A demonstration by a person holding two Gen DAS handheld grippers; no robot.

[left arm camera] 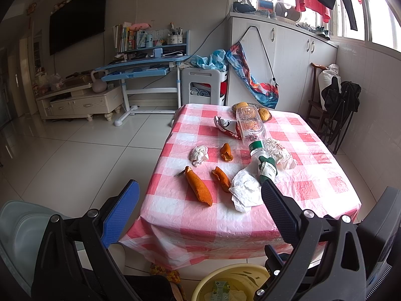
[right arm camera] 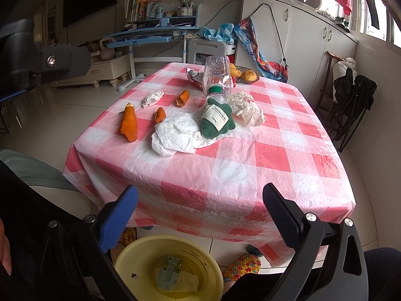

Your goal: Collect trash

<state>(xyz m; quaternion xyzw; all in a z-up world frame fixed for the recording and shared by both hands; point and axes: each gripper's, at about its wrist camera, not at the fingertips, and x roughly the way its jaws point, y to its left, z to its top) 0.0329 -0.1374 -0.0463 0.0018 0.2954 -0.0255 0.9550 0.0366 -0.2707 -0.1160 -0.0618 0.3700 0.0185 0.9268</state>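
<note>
Hiding part of yellow basin (right arm camera: 140, 255), both tools (left arm camera: 200, 200) (right arm camera: 200, 213) agape, empty.

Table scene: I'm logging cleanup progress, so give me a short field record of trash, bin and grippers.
surface: table with pink checked cloth
peels: three orange peels
paper: crumpled tissues
bottle: clear plastic bottle lying on its side
bin: yellow basin on the floor, carton and tissue inside
left gripper: open, empty
right gripper: open, empty

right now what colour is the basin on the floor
Yellow; the basin shows best in the right wrist view.
</note>
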